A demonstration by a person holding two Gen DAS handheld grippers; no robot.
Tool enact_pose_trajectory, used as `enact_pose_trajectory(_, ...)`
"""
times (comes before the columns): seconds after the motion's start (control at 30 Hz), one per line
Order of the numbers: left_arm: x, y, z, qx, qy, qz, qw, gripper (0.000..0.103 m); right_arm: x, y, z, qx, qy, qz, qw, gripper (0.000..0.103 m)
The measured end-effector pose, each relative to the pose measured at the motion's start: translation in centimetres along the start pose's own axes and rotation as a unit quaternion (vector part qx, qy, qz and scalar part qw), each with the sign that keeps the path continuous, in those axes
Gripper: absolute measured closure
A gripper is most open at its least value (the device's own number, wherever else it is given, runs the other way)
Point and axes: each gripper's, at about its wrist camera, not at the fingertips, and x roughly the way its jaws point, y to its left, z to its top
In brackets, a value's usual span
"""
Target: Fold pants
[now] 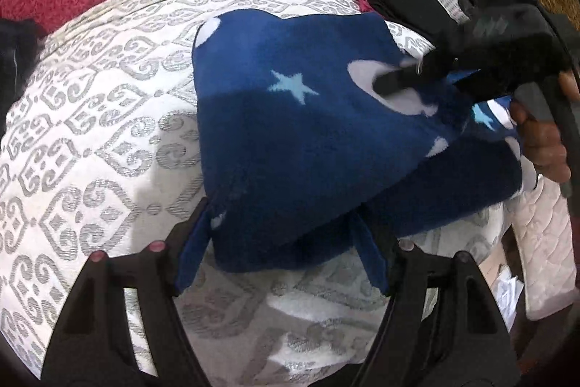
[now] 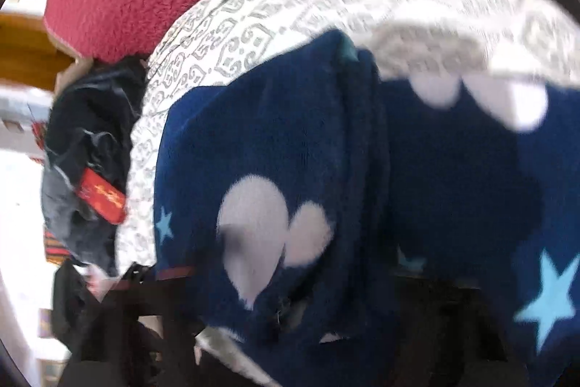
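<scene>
Patterned white bedspread (image 1: 90, 118) centre-frame: my left gripper (image 1: 279, 252) gapes over soft, limp fleece pants (image 1: 290, 140), best pinched at the hem, right gripper (image 1: 398, 80) clamping them.

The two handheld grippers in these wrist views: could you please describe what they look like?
The left gripper has black plastic finger arms with triangular cut-outs, small round pinkish studs, and blue pads. The right gripper is a bulky black housing with a lit green light and a grey trigger, ending in dark fingers. No sleeve shows.

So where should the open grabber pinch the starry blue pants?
Pinch the near folded edge of the blue fleece pants, coming from the front. That edge already lies between the open left gripper fingers and sits slightly raised off the patterned bedspread.
</scene>
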Motion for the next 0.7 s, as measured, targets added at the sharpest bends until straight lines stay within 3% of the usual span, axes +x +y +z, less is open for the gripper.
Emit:
enact_pose_trajectory(0.1,0.1,0.3,0.2,-0.015,-0.002,-0.003,0.9999,0.029,-1.4,1.8,0.0,-0.029,-0.027,-0.002,0.999,0.085)
enact_pose_trajectory(0.23,0.0,0.4,0.4,-0.031,-0.007,-0.007,0.9995,0.029,-6.7,4.3,-0.8,-0.080,-0.103,-0.008,0.991,0.086)
enact_pose_trajectory(0.4,-0.7,-0.1,0.8,-0.037,-0.022,-0.006,0.9991,0.029,-12.3,3.2,-2.1,-0.089,-0.155,-0.015,0.984,0.086)
enact_pose_trajectory(0.53,-0.7,-1.0,0.8,-0.027,-0.022,-0.008,0.9994,0.029,-12.7,-0.4,-3.4,-0.057,-0.146,-0.033,0.987,0.085)
enact_pose_trajectory(0.7,-0.3,-2.1,0.3,-0.009,-0.009,0.005,0.9999,0.029,-8.3,-7.8,-5.2,0.012,-0.080,-0.050,0.995,0.084)
